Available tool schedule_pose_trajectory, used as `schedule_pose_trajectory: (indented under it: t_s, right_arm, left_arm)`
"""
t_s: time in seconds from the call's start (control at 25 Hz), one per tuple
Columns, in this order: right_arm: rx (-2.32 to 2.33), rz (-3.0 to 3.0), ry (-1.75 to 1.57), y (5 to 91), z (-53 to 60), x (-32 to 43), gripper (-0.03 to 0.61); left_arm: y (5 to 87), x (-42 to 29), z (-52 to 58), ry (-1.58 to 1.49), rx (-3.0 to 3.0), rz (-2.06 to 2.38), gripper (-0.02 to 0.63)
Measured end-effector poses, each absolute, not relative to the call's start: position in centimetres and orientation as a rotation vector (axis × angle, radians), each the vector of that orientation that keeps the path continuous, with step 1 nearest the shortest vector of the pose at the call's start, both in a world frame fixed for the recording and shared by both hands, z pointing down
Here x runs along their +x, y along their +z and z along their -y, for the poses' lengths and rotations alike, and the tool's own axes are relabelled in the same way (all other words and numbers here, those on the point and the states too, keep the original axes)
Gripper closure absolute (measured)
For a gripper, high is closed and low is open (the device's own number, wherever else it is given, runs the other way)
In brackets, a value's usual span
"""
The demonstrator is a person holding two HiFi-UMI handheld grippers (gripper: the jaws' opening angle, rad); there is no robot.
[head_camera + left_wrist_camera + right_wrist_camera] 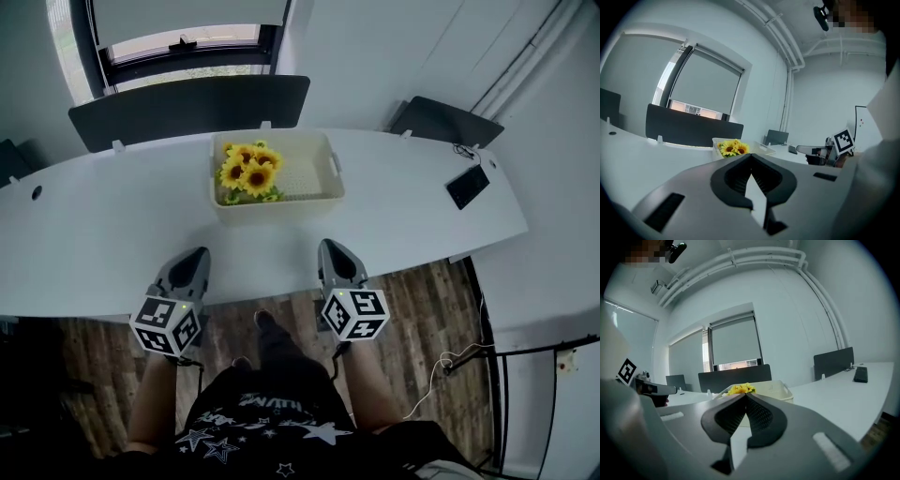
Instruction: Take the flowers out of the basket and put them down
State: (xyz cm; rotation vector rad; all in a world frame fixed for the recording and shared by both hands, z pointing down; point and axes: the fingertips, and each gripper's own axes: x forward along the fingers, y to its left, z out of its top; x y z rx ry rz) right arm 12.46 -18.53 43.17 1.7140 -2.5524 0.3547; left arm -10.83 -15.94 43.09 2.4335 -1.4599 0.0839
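The left tool (195,258), grey plastic with ribbed black pads, has its jaws pressed together with nothing between them. It hovers over the near edge of the smooth white desk (103,225). Further back are the flowers (249,172), a small bunch of sunflowers with yellow petals round dark brown centres and a few green leaves. They lie in the left end of the basket (335,178), a cream rectangular plastic tub with a perforated floor and side handles. The right tool (332,251), of the same build, is likewise closed and empty, well apart from the basket. A flat black slab (467,187) lies at the desk's far right.
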Motion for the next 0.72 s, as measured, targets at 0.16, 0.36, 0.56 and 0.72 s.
schedule_pose_trajectory:
  t_s: [0.16,0.36,0.56,0.72]
  right_arm:
    - [1.674,2.58,0.36,43.3,21.5,11.8,0.575]
    - [1.642,2.604,0.341,42.9,25.5,11.8,0.575]
    - [1.618,2.613,0.329,42.7,29.4,12.5,0.575]
    - [1.589,2.631,0.325,42.7,32.0,12.8,0.575]
  left_arm:
    - [43.5,-11.2,18.1,0.105,2.402,1.492,0.604]
    - [43.5,-11.3,21.3,0.106,2.378,1.527,0.604]
    - [44.4,-11.3,24.5,0.151,2.326,1.587,0.604]
    - [45.1,-11.6,26.9,0.236,2.288,1.677,0.604]
